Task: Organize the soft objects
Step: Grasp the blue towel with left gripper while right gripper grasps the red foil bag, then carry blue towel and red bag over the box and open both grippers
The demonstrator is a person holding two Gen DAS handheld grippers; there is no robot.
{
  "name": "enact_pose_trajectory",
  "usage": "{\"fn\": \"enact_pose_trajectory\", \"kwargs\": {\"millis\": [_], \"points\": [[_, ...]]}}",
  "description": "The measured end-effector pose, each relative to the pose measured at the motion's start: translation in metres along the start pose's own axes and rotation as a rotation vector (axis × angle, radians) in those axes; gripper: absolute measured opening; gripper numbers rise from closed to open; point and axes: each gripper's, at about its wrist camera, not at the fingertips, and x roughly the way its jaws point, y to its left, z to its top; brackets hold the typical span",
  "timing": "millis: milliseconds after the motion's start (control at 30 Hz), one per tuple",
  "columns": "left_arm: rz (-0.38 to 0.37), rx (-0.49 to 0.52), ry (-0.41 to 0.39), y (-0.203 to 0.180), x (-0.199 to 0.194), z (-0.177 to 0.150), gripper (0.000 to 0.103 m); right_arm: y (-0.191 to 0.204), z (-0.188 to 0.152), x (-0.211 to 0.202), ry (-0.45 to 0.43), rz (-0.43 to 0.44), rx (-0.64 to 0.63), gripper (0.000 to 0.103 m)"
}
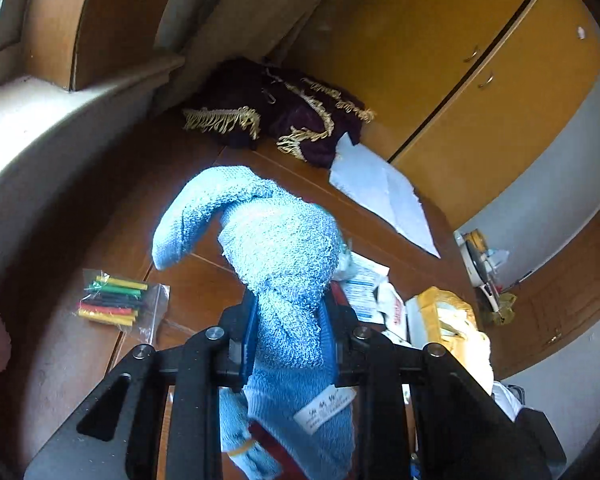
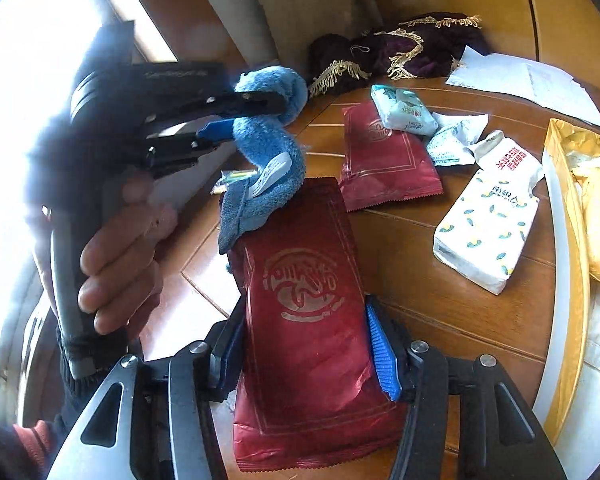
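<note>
both grippers loaded: blue terry towel and red foil pouch, over a wooden table.

left gripper (image 1: 288, 344) clamps the twisted, looped-pile blue towel (image 1: 276, 248), held above the table (image 2: 440, 240). right gripper (image 2: 304, 344) pinches a flat crinkled red pouch (image 2: 304, 320); a second red pouch (image 2: 384, 160) lies at 12 o'clock, a white printed packet (image 2: 488, 232) at 2.
</note>
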Motion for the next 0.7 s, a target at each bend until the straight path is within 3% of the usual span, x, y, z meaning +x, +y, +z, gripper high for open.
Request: {"fn": "enact_pose_trajectory", "kwargs": {"millis": [100,267,467,700], "points": [[-0.047,-0.007,-0.03,-0.007,-0.025,-0.011,0.023,-0.001,-0.001,-0.017,-0.055,0.019,0.024,0.055],[-0.148,0.006,0.008,-0.021,-0.039,-0.016,0.023,-0.014,0.005,-0.041,-0.143,0.027,0.09,0.055],[-0.259,0.048,-0.005,-0.049,-0.056,-0.024,0.023,-0.033,0.007,-0.077,-0.25,0.059,0.159,0.055],[-0.325,0.054,-0.066,-0.061,-0.078,-0.014,0.023,-0.054,0.003,-0.123,-0.361,0.021,0.199,0.055]]}}
